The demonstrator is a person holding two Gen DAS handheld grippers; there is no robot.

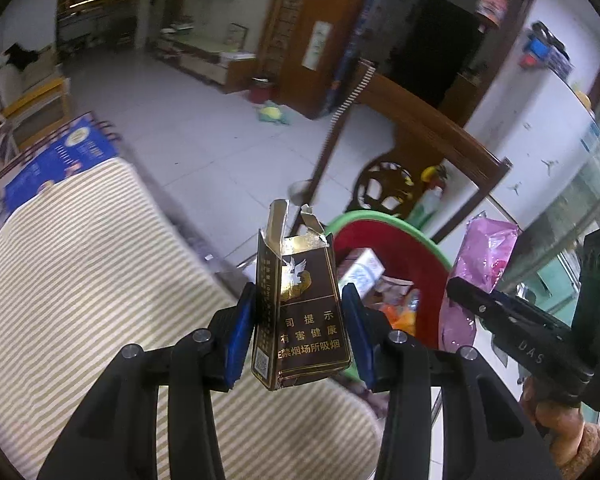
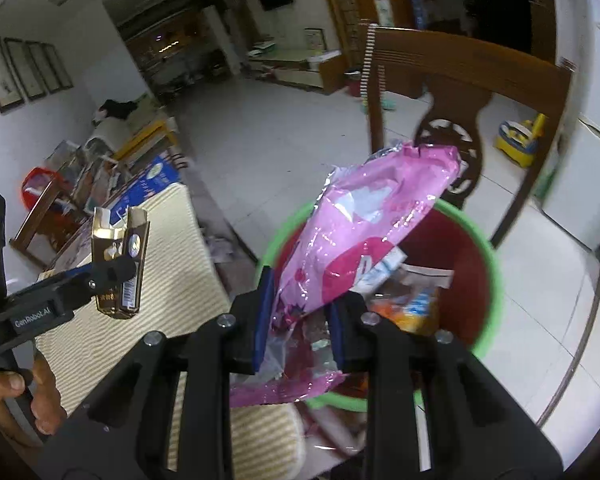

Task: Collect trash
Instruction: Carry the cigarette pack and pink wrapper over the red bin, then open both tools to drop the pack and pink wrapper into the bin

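Note:
My left gripper [image 1: 300, 328] is shut on a brown and gold cigarette pack [image 1: 300, 304] with a torn open top, held upright above the table edge. It also shows in the right wrist view [image 2: 120, 264], left of the bin. My right gripper [image 2: 300, 320] is shut on a crumpled pink plastic wrapper [image 2: 364, 232], held over the near rim of a red trash bin with a green rim [image 2: 488, 264]. The wrapper [image 1: 480, 272] and bin [image 1: 396, 248] also show in the left wrist view. The bin holds several pieces of trash.
A striped beige cloth [image 1: 80, 280] covers the table on the left, with a blue booklet [image 1: 60, 156] at its far end. A wooden chair [image 2: 460, 92] stands behind the bin. The white tiled floor [image 1: 204, 120] lies beyond.

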